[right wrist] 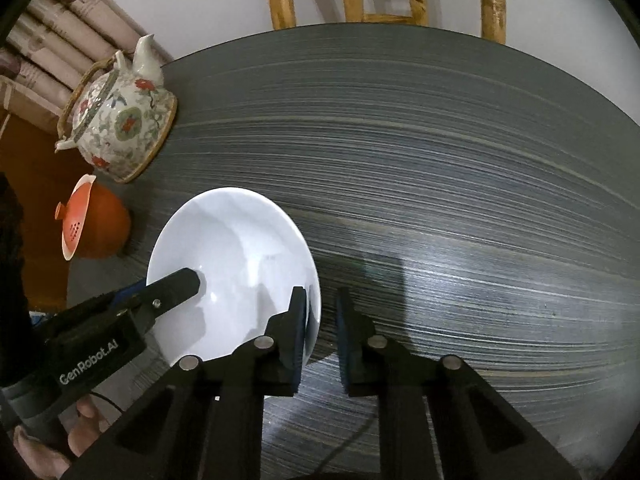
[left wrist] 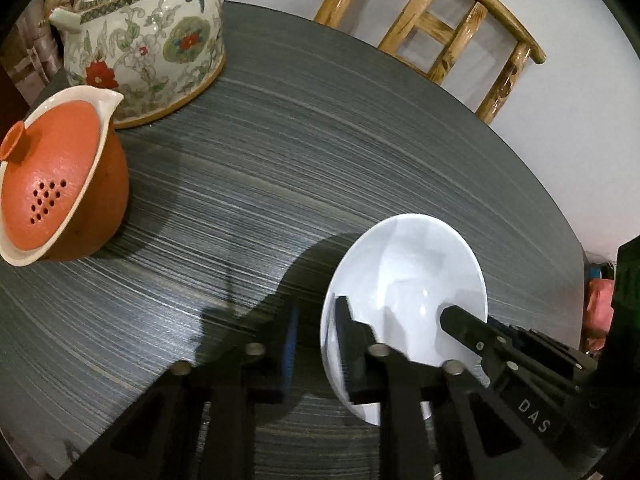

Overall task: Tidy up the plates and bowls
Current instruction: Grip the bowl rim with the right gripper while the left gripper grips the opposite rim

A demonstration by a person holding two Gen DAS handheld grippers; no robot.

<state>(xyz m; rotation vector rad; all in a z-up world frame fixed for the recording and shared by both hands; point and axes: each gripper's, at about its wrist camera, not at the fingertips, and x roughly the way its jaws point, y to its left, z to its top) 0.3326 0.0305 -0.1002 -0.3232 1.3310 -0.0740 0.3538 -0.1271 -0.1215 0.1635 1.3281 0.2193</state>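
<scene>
Gleaming glossy white, the shallow bowl (left wrist: 412, 276) sits on the desk (left wrist: 280, 168), rims pinched by both hand-held grippers: left (left wrist: 316, 340), right (right wrist: 322, 320).

Glossy white bowl (left wrist: 404, 280), streaked matt table (left wrist: 280, 184)

Both wrist cams look steeply down, close over the white bowl (left wrist: 404, 280): left from its left rim, right from its right; both share bowl and teapot (right wrist: 120, 124).
</scene>
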